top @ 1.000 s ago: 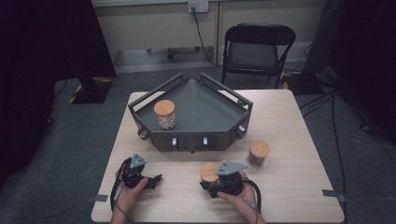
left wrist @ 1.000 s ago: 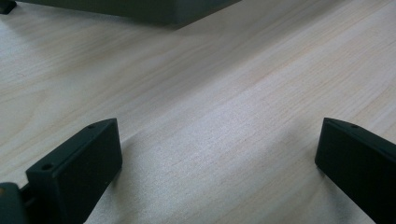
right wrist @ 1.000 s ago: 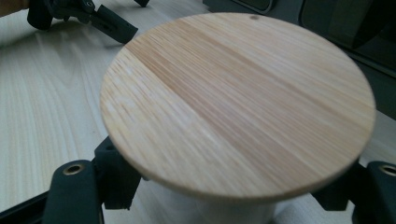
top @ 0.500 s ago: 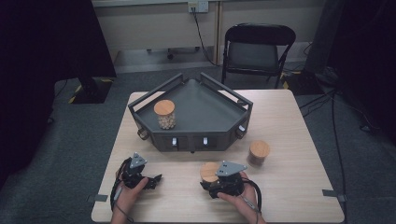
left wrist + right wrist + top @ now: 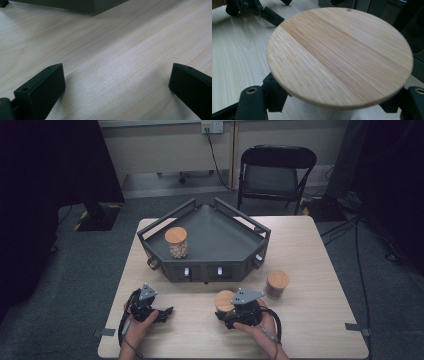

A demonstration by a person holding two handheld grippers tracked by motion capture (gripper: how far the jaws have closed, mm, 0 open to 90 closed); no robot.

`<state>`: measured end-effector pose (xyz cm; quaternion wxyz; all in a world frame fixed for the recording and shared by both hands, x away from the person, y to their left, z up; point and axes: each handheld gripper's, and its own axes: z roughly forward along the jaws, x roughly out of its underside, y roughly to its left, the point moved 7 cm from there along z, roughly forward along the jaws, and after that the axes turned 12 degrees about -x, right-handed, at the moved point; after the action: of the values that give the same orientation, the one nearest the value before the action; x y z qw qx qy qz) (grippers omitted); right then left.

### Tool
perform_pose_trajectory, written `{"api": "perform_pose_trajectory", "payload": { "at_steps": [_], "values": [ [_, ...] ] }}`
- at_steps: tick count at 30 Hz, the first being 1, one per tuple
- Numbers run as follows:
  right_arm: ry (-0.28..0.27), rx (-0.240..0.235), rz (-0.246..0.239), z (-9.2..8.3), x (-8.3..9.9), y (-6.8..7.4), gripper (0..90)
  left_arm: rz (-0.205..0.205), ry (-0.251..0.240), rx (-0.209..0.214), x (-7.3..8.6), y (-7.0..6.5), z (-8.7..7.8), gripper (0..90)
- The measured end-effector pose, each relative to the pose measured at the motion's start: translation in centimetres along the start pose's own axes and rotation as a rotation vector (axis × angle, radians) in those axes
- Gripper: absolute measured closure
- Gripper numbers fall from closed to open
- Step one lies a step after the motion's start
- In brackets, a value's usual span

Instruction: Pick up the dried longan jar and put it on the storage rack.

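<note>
A glass jar with a round wooden lid (image 5: 339, 55) stands near the table's front edge, and my right gripper (image 5: 337, 110) is shut on its body just under the lid. From above, that held jar (image 5: 224, 300) sits in front of the right gripper (image 5: 225, 311). My left gripper (image 5: 165, 312) rests on the table at the front left, pointing right. Its jaws (image 5: 117, 82) stand wide open over bare wood. A second lidded jar (image 5: 277, 284) stands free on the table to the right. A third jar (image 5: 176, 241) stands inside the dark tray (image 5: 200, 272).
The dark angular tray (image 5: 150, 227), with raised rails, takes up the middle and back of the wooden table (image 5: 310, 320). Its lower edge (image 5: 75, 5) lies just ahead of the left gripper. A folding chair (image 5: 277, 170) stands beyond the table. The left gripper (image 5: 254, 7) appears far off in the right gripper view.
</note>
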<state>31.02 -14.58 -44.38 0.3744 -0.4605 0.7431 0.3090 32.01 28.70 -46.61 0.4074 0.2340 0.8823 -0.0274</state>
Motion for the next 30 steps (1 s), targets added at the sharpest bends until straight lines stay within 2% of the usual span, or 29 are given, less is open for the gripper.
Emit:
{"api": "perform_pose_trajectory", "payload": {
  "at_steps": [6, 17, 30],
  "values": [
    [0.001, 0.008, 0.012, -0.6, -0.8, -0.3, 25.7, 0.000, 0.000, 0.000, 0.0, 0.0, 0.0, 0.1],
    [-0.008, 0.027, 0.004, -1.5, -2.8, -0.4, 25.7, 0.000, 0.000, 0.000, 0.0, 0.0, 0.0, 0.1],
    [-0.005, 0.013, 0.000, -2.3, -4.9, -0.8, 25.7, 0.002, 0.000, 0.000, 0.0, 0.0, 0.0, 0.1]
  ]
}}
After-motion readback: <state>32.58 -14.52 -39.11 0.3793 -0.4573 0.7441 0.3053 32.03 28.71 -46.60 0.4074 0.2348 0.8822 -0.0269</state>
